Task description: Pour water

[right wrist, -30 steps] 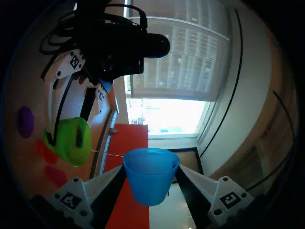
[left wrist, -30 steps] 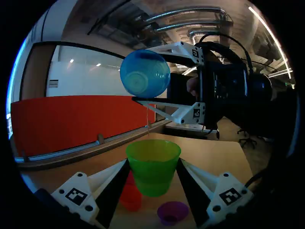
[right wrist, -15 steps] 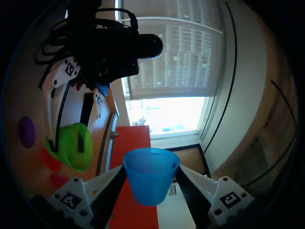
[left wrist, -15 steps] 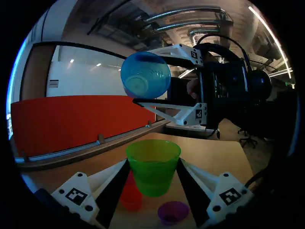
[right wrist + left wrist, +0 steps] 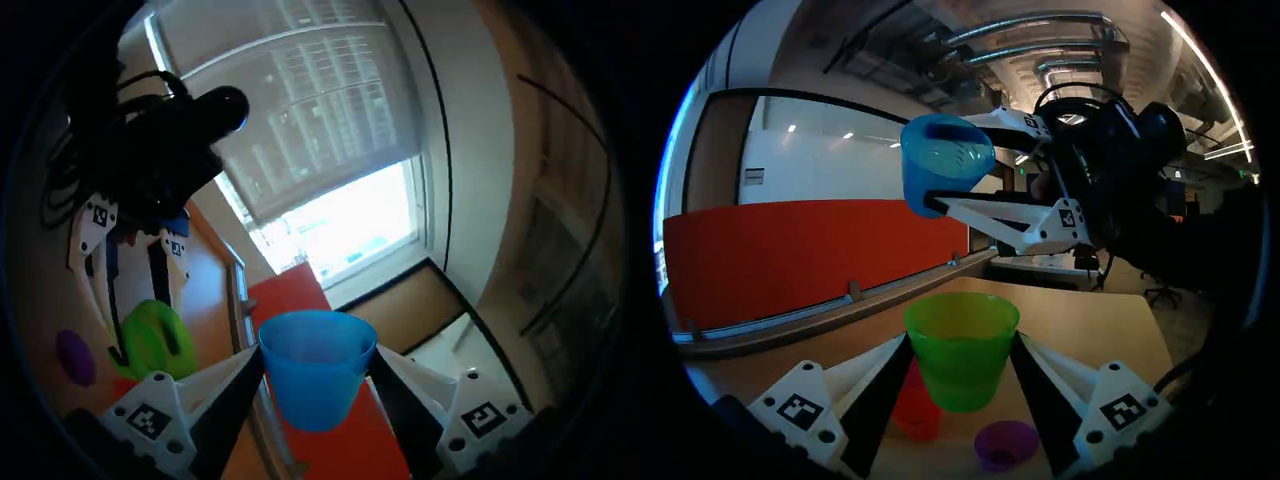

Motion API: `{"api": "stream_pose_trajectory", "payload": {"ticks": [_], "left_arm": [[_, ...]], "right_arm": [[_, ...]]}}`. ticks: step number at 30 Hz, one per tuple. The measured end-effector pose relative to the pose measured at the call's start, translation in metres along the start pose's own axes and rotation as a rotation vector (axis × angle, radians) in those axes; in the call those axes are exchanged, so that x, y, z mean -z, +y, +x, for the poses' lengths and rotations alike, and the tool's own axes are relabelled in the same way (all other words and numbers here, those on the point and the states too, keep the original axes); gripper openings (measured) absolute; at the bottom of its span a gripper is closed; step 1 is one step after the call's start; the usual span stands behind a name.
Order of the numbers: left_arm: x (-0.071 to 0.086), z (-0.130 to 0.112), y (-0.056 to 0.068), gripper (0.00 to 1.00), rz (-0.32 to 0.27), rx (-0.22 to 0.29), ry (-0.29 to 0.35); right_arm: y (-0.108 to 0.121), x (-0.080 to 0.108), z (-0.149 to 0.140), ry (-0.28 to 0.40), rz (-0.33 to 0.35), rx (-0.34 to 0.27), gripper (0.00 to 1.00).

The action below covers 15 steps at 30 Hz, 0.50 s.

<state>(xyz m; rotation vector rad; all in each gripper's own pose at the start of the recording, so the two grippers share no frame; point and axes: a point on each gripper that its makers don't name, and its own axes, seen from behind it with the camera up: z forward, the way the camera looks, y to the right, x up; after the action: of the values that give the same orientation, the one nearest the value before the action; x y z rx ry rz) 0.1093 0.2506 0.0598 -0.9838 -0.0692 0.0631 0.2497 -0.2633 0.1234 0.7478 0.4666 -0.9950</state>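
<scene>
Left gripper view level over table (image 5: pixel 1088 320); right gripper view tilted toward window (image 5: pixel 360 224); shared: green cup (image 5: pixel 962 350).

Blown-out window (image 5: pixel 352 232) glare, dim warped edges

Left gripper (image 5: pixel 962 340), level, grips the green cup (image 5: pixel 962 376); right gripper (image 5: pixel 318 352), raised ahead of it and tilted, grips the blue cup (image 5: pixel 318 392).

A red partition (image 5: pixel 800 256) lines the wooden bench's (image 5: pixel 1088 324) far edge, glass (image 5: pixel 824 160) above. Pipes (image 5: pixel 1024 28) and a strip light (image 5: pixel 1200 64) cross the ceiling; a blind (image 5: pixel 320 120) half-covers a bright window (image 5: pixel 352 228).
</scene>
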Motion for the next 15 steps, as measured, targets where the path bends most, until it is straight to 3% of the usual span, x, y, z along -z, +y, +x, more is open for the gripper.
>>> {"api": "stream_pose_trajectory", "payload": {"ticks": [15], "left_arm": [[0.002,-0.002,-0.005,0.83,0.013,-0.003,-0.011]], "right_arm": [[-0.016,0.008,-0.004,-0.015,0.038,-0.509,0.90]]}}
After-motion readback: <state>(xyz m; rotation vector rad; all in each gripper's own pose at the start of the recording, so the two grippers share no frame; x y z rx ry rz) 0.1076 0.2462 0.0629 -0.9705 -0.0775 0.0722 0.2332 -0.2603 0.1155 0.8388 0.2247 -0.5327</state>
